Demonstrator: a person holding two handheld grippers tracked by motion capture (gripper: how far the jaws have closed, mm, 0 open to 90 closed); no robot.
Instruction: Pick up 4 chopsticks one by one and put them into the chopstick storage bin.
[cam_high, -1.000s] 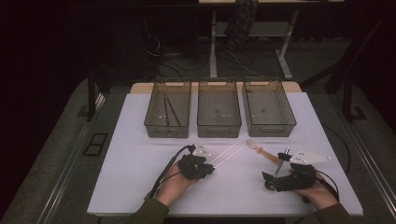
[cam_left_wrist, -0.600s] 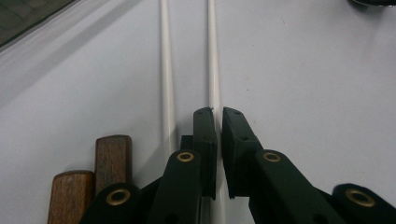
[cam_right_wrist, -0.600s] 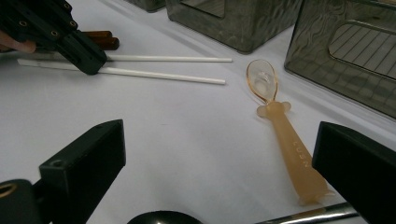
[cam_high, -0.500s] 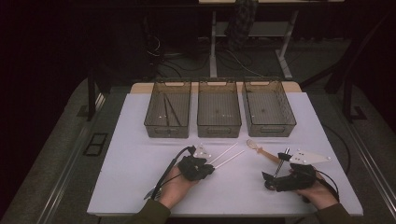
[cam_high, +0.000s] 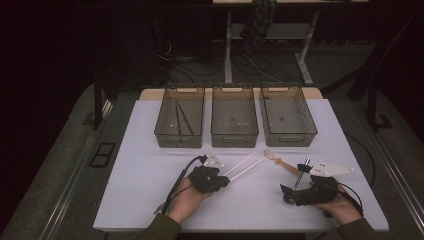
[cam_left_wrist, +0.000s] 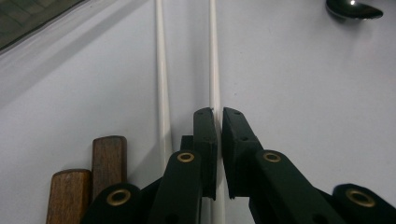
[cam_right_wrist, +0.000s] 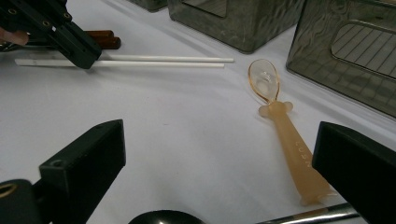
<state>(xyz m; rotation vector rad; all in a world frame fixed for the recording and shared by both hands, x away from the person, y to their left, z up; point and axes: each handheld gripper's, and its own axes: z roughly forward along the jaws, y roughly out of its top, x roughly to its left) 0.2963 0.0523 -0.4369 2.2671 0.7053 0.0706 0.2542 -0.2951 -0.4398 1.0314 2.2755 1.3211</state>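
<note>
Where the white table (cam_high: 150, 145) meets the left gripper (cam_left_wrist: 218, 122), its matte black jaws are pressed onto one of two slim, smooth white chopsticks (cam_left_wrist: 214, 70), the other chopstick (cam_left_wrist: 161, 93) lying just beside it. Two rounded dark wooden handles (cam_left_wrist: 108, 161) rest beside the jaws. The right gripper (cam_right_wrist: 219, 154) sits low on the table with its blocky jaws spread wide; between them, farther off, lies a translucent amber spoon (cam_right_wrist: 282, 135) with an oval bowl. Three smoky, see-through rectangular bins (cam_high: 234, 116) stand in a row beyond.
</note>
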